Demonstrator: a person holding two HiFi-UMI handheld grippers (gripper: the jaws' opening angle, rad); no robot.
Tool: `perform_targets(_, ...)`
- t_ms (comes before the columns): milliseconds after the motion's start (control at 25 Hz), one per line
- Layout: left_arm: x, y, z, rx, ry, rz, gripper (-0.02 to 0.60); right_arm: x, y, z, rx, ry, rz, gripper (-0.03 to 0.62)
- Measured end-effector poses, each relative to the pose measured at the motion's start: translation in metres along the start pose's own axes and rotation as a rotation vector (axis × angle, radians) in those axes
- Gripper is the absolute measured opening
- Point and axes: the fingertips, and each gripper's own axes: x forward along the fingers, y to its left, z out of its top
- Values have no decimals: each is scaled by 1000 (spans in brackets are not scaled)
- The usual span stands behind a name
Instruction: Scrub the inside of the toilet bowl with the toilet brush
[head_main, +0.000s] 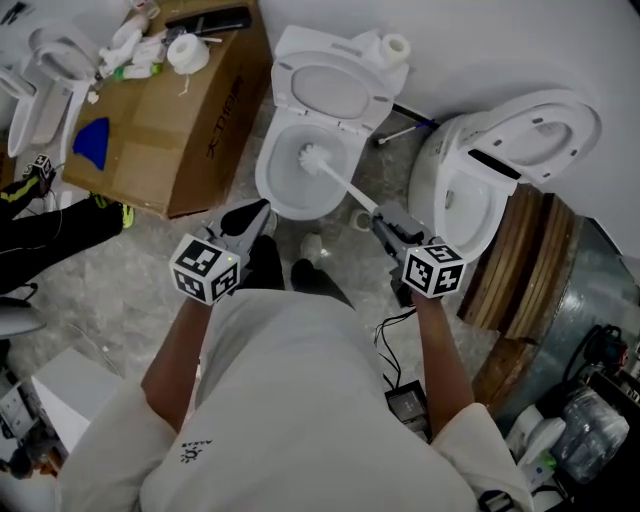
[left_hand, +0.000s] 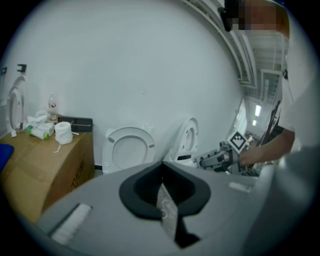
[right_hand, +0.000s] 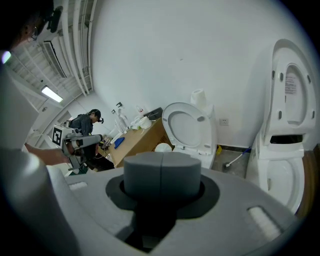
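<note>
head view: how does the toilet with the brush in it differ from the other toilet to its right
The middle toilet has the toilet brush head in its bowl; the right toilet shows no brush. The middle toilet carries a paper roll on its tank; the right toilet carries none. A cardboard box stands beside the middle toilet, wooden boards beside the right toilet. Both are white with lids raised.
</note>
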Motion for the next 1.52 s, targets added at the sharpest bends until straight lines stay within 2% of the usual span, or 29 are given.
perform_targets(360,19,42,-14,-17,29,-47,-12,63,-20,-33,19,112,-96,146)
perform_targets(840,45,89,-62,-89,76,-78,-12,150,-36,-103,73,274,-163,146)
perform_targets(1520,91,105,-136,-147,174,-125,-12,227,-38,-193,270,333,-223,146)
